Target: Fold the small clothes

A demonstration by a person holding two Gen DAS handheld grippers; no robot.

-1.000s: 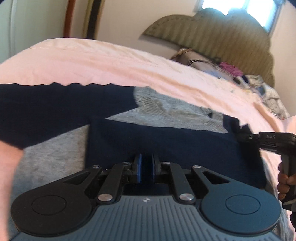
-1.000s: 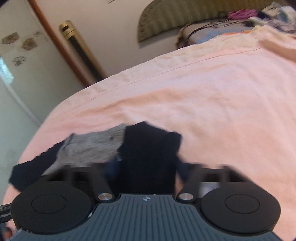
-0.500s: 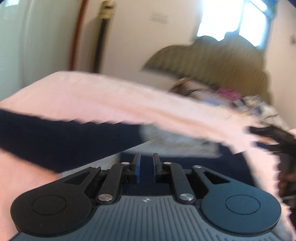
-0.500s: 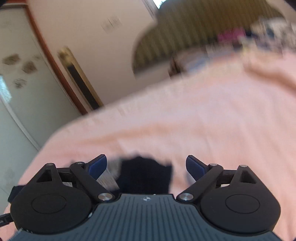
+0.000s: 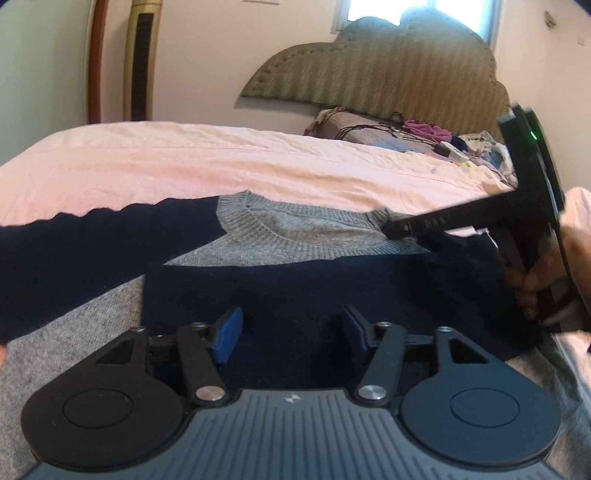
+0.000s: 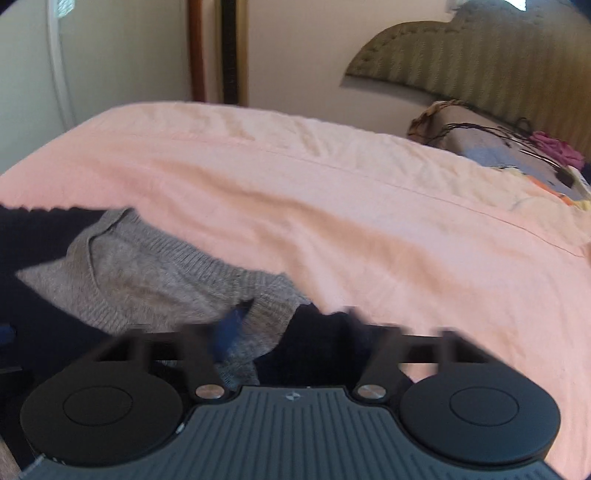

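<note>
We see the grey-and-navy sweater (image 5: pixel 303 236) lying flat on the pink bedsheet (image 5: pixel 221 162), neckline toward the frame's top, one navy sleeve running out to the left edge. Our left tongs (image 5: pixel 291 332) have just been opening, nothing between them. Our right tongs (image 6: pixel 291 332), blurred, have just been closing over the sweater's navy shoulder; a grip we cannot tell.

A home bedroom. A bed under a wrinkled pale pink sheet (image 5: pixel 229 162) fills the middle of both views. At upper right a scalloped olive-green padded headboard (image 5: pixel 388 74) stands against a cream wall, a bright window (image 5: pixel 413 7) above, with loose clothes and cables (image 5: pixel 424 133) piled below.
</note>
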